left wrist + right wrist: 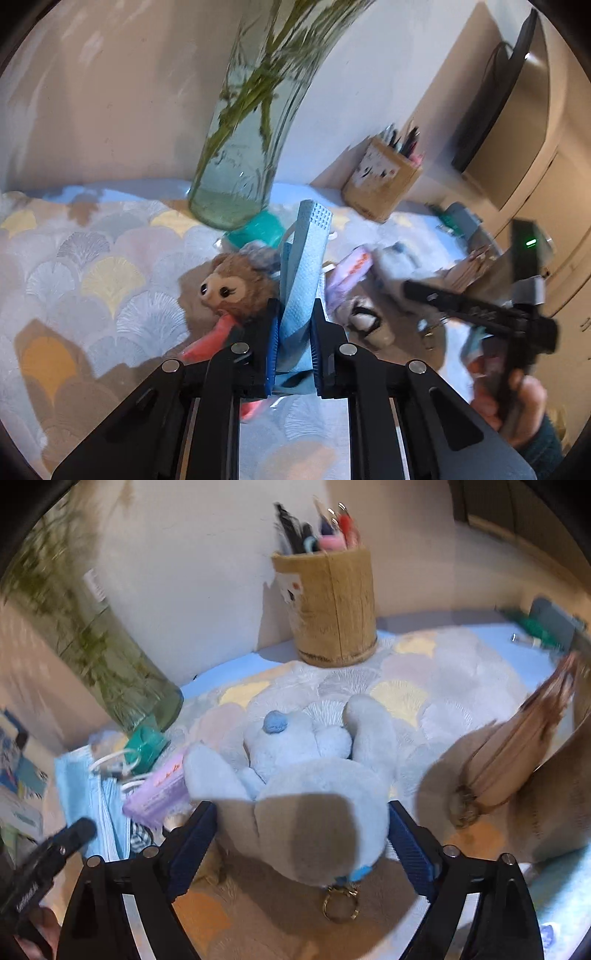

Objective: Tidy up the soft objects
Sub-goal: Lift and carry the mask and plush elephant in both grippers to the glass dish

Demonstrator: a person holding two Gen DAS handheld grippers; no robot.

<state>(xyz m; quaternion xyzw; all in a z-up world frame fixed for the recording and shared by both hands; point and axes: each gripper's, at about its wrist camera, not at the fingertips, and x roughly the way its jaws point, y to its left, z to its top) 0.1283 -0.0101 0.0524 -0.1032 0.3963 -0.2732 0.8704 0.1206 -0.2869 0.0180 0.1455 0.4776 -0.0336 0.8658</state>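
Pinching blue cloth beside vase; right fingers wide.

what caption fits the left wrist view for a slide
Left gripper shut on a blue face mask, beside a brown plush toy and a glass vase.

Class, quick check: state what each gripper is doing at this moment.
Left gripper: shut on the blue face mask.
Right gripper: open, jaws wide on either side of the pale blue plush toy, not pressing it.
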